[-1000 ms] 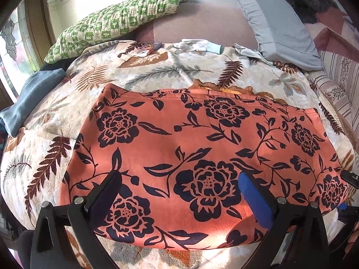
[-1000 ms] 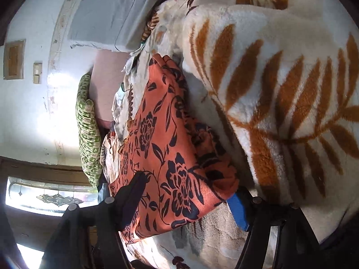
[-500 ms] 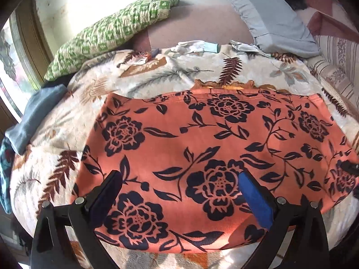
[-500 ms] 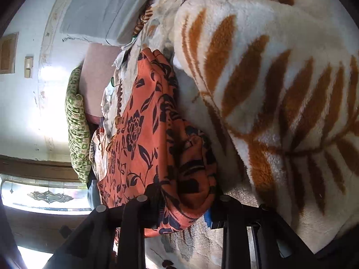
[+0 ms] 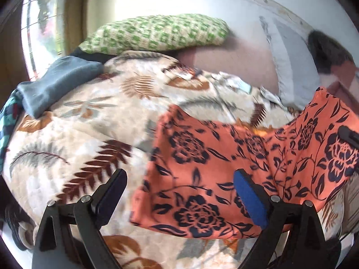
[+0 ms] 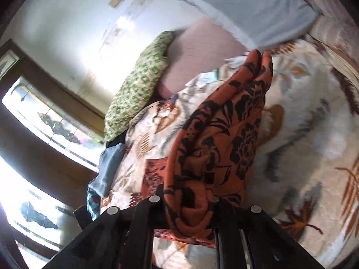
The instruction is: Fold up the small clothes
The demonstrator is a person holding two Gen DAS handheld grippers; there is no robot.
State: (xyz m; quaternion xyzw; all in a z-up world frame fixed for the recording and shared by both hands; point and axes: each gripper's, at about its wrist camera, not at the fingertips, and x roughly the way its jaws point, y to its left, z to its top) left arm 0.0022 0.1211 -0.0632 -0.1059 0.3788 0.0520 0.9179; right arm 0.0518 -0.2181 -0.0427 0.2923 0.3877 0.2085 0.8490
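An orange garment with black flowers [image 5: 213, 170] lies on the leaf-patterned blanket [image 5: 74, 148]; its right end is lifted off the bed. My left gripper [image 5: 179, 190] is open and empty, just above the garment's near left corner. My right gripper [image 6: 188, 204] is shut on the orange garment [image 6: 215, 139] and holds a bunched end up above the bed. That gripper shows as a dark tip [image 5: 349, 135] at the right edge of the left wrist view.
A green checked pillow [image 5: 154, 33] and a grey pillow [image 5: 291, 67] lie at the head of the bed. A blue-grey cloth [image 5: 53, 83] lies at the left edge by the window. Small pale clothes [image 5: 237, 85] lie beyond the garment.
My right gripper closed on the garment's right end and lifted it up and toward the left. My left gripper stayed open while its view swung left and tilted.
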